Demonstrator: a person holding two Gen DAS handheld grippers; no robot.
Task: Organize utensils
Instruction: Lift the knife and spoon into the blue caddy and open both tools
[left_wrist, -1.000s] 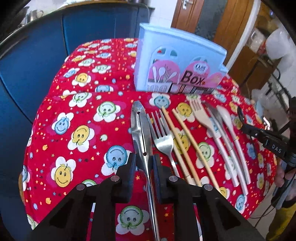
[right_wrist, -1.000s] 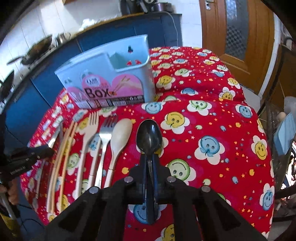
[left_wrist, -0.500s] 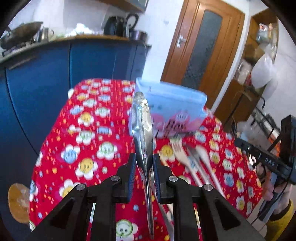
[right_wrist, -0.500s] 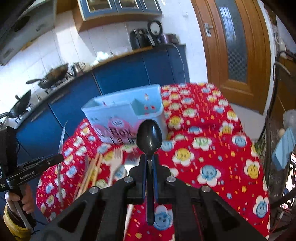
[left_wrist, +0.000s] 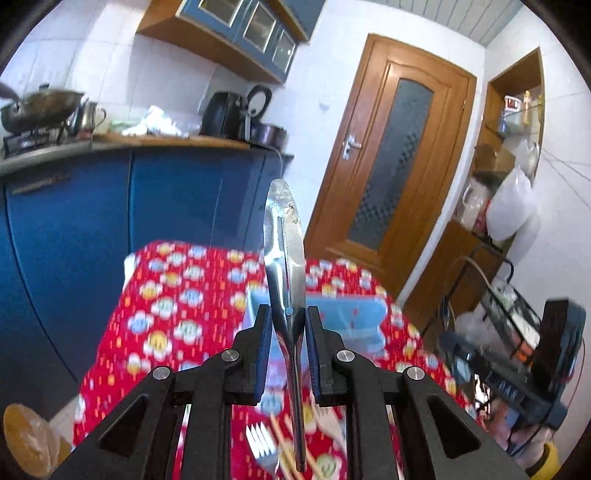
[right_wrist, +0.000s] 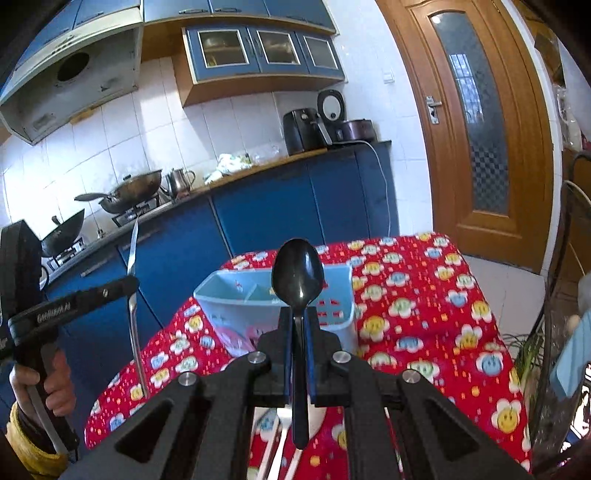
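On the left, a metal knife (left_wrist: 284, 258) is pinched upright in the left tool (left_wrist: 285, 341), lifted above the red-clothed counter (left_wrist: 177, 295). On the right, a black spoon (right_wrist: 298, 275) is pinched in the right tool (right_wrist: 298, 332), bowl upward, in front of the blue box (right_wrist: 236, 295). The carrying step is judged to be in hand. A fork (left_wrist: 263, 443) and chopsticks (left_wrist: 284, 448) are left lying on the cloth. Next, each utensil must be tipped over a compartment of the box and released.
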